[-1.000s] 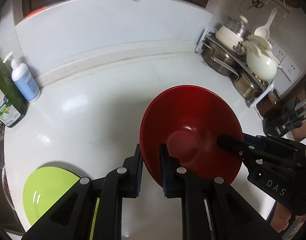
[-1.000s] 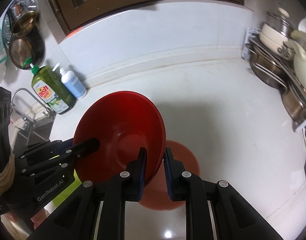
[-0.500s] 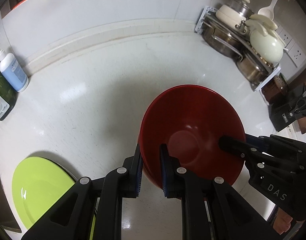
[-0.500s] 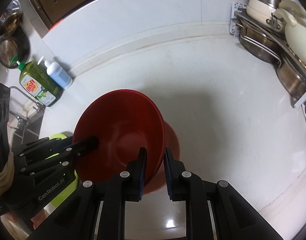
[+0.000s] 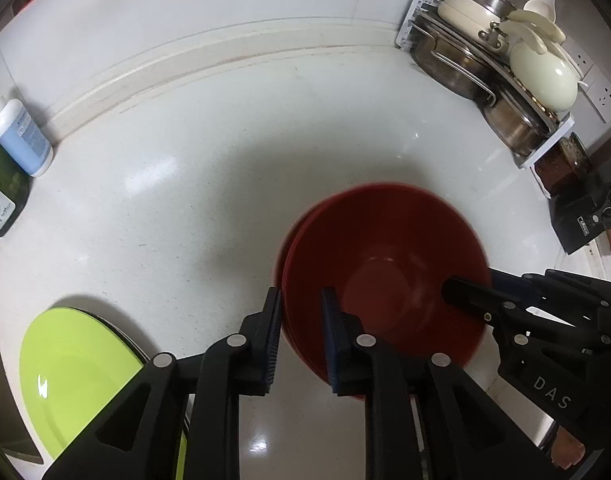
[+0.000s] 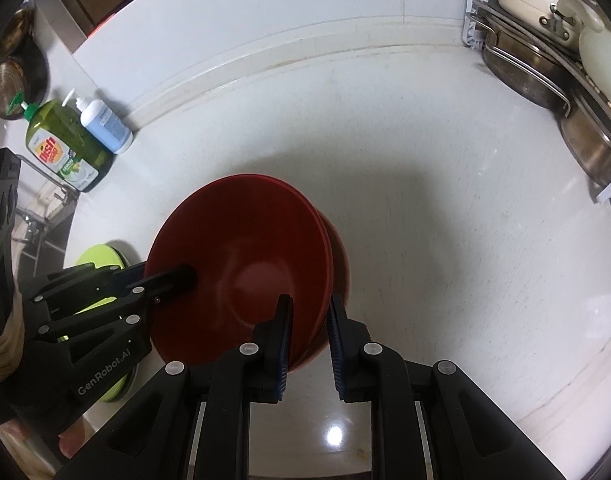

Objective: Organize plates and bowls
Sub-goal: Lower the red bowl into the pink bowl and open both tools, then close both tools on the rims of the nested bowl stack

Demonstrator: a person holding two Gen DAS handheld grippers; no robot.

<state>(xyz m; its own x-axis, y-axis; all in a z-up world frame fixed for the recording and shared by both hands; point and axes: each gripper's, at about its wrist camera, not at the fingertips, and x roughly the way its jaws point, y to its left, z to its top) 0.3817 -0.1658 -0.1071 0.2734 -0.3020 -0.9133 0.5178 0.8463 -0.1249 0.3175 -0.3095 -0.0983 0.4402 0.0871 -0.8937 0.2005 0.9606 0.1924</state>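
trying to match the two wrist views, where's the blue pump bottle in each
Left wrist view: the blue plastic pump bottle stands at the far left edge, against the wall strip.
Right wrist view: the same bottle stands upper left, beside the green dish soap bottle.
Shared landmark: the red bowl, low and central in both.

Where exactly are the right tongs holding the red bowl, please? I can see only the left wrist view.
Observer: The right tongs clamp the red bowl at its near rim, one pad inside, one outside.
Operator: Thank you. What is the green thing beside the blue bottle?
Observer: A green dish soap bottle with a pump top, just left of it.
Operator: And past those bottles?
Observer: A metal tap at the left end of the counter.
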